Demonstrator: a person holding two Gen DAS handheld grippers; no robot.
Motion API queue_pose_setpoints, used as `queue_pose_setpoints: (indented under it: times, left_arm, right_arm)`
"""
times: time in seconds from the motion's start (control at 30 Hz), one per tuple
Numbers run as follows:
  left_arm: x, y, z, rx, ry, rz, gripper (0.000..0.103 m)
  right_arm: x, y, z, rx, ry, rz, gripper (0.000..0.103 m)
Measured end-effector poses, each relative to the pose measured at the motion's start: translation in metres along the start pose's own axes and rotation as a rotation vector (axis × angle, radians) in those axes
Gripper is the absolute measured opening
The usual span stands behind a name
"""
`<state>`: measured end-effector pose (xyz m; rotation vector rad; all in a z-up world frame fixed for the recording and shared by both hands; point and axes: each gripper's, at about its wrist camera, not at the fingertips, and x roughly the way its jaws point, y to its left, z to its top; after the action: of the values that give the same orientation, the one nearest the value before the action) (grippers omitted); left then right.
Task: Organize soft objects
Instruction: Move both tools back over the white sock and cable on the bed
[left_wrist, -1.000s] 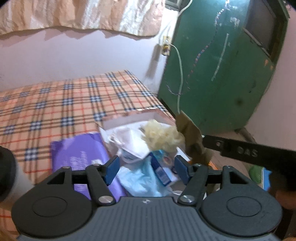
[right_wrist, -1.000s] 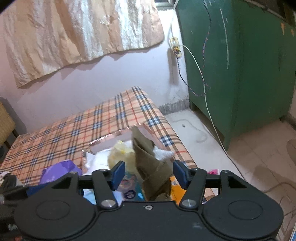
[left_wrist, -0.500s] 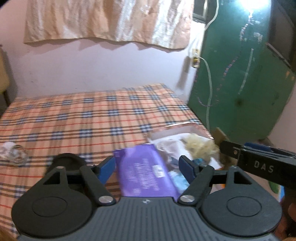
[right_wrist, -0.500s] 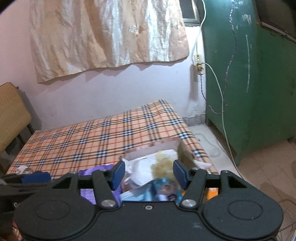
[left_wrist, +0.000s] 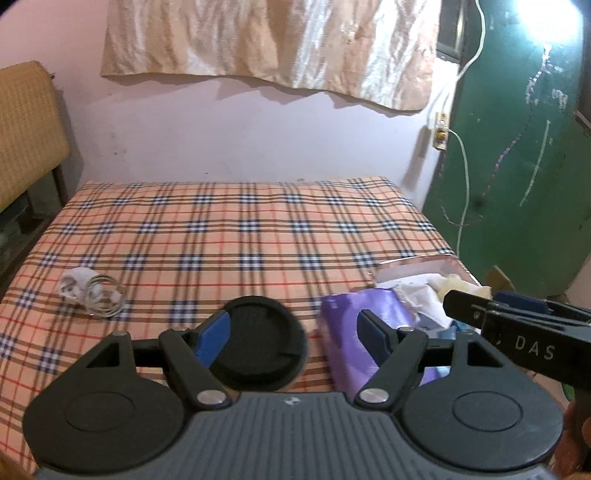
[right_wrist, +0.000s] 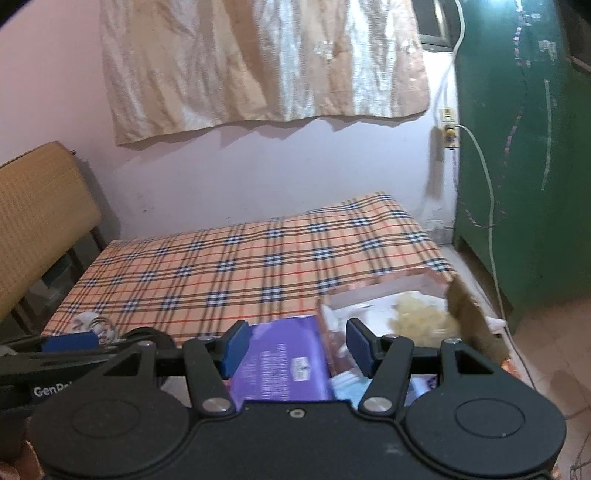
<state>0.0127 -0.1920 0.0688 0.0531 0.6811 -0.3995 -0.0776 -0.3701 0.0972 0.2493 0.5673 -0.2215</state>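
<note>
Left wrist view, change: I have lifted away from the box toward open plaid bed; my left gripper stands wide, holding nothing.
Left wrist view, textures: round black pad, glossy purple pack beside the box.
Right wrist view, change: my right gripper has dropped the brown cloth; jaws apart, empty.
Right wrist view, meaning: sorting continues; fluffy yellow wad sits boxed.

A tan, navy and red plaid bedsheet spreads beyond the jaws. A black disc sits between the left jaws, a purple packet between the right; pads are blue.
</note>
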Motion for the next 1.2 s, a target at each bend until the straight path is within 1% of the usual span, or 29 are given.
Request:
queue_pose_setpoints:
  times: [0.3,0.57,0.83,1.07,1.2]
  left_arm:
    - [-0.004,0.035,-0.003,-0.047,0.007,0.03,0.078]
    - [-0.01,0.063,-0.006,-0.075,-0.002,0.066,0.078]
    - [-0.016,0.101,-0.013,-0.118,0.0,0.104,0.078]
    - [-0.022,0.131,-0.016,-0.154,-0.004,0.123,0.078]
    - [-0.026,0.146,-0.016,-0.165,-0.014,0.143,0.081]
  right_arm:
    - [0.014,0.04,-0.004,-0.042,0.03,0.046,0.07]
    - [0.025,0.074,-0.009,-0.073,0.054,0.093,0.071]
    - [0.038,0.115,-0.013,-0.125,0.08,0.146,0.072]
    - [0.049,0.147,-0.018,-0.168,0.103,0.186,0.072]
    - [0.056,0.165,-0.02,-0.187,0.11,0.203,0.072]
